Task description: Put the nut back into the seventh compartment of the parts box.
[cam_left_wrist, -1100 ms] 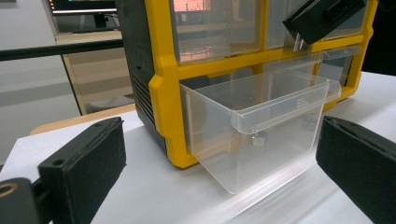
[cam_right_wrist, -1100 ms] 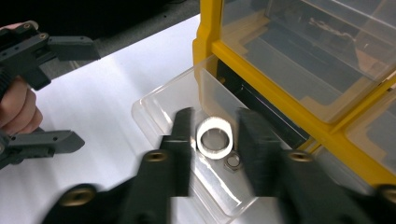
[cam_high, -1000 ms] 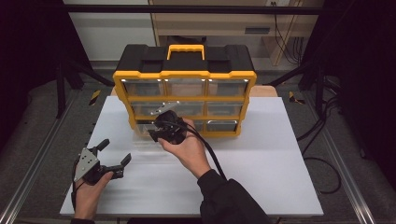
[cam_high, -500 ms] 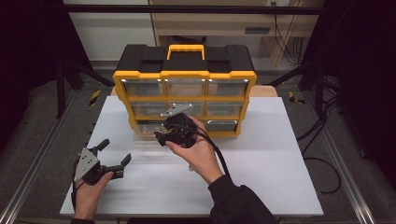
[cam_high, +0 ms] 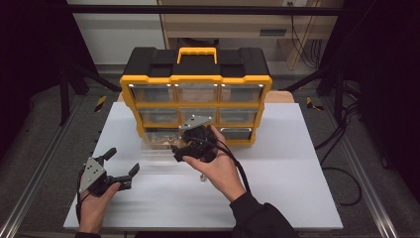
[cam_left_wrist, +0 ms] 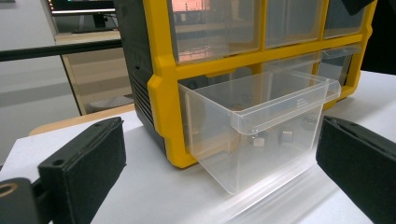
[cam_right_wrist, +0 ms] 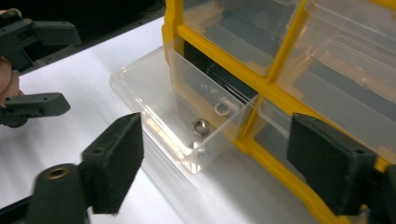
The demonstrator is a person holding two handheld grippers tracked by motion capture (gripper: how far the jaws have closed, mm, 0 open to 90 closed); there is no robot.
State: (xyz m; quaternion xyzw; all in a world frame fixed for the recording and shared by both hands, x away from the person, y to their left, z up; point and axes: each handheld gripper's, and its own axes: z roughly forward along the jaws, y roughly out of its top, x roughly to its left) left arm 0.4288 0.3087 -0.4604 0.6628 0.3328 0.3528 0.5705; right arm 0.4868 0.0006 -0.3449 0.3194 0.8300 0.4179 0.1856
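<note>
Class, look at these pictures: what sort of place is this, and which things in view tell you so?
Probably a lab or workshop bench set up for recording. A white table stands inside a dark frame, cables trail over the floor beside it, and on it sits a yellow-and-black parts organizer whose clear drawer holds a nut.

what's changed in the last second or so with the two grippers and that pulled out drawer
The right gripper has slid rightward along the front of the yellow organizer and stands open, holding nothing. The left gripper stayed low at the table's near left, open. The clear drawer remains pulled out at bottom left.
</note>
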